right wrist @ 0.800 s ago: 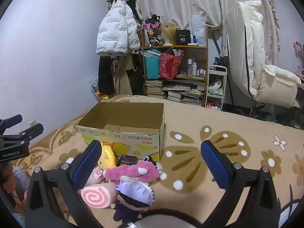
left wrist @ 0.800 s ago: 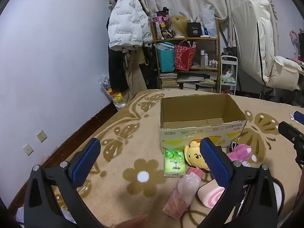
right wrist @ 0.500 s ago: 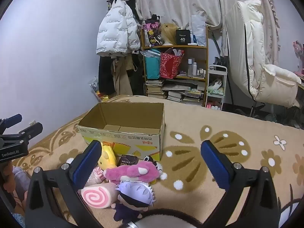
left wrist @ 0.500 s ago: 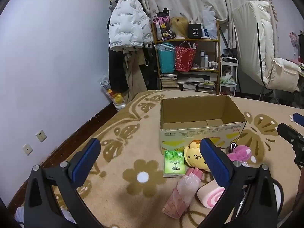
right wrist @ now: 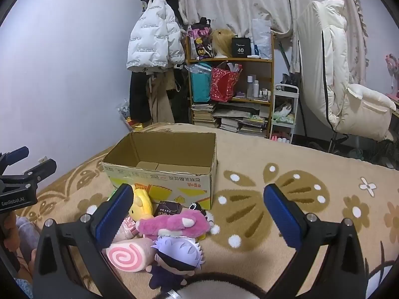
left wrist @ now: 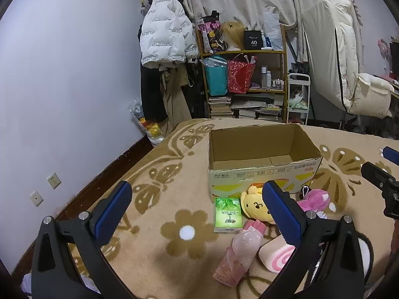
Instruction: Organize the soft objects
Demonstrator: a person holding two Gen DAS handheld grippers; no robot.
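Both grippers hang above the floral blanket point(left wrist: 154, 199) with their blue-padded jaws spread wide and nothing between them. Ahead of the left gripper point(left wrist: 197, 206), slightly to its right, stands the open cardboard box point(left wrist: 261, 172), bare inside. The soft things lie in a cluster between that box and the gripper's right finger: a green packet point(left wrist: 227, 214) flat on the blanket, a yellow plush point(left wrist: 254, 205) touching the box front, a pink wrapped bundle point(left wrist: 240, 254) nearer the camera, and a swirl-roll cushion point(left wrist: 276, 256) partly behind the finger. For the right gripper point(right wrist: 199, 214) the same heap sits low and toward its left finger: a pink plush point(right wrist: 174, 224) lies across it, with a white-haired doll point(right wrist: 174, 256) just below.
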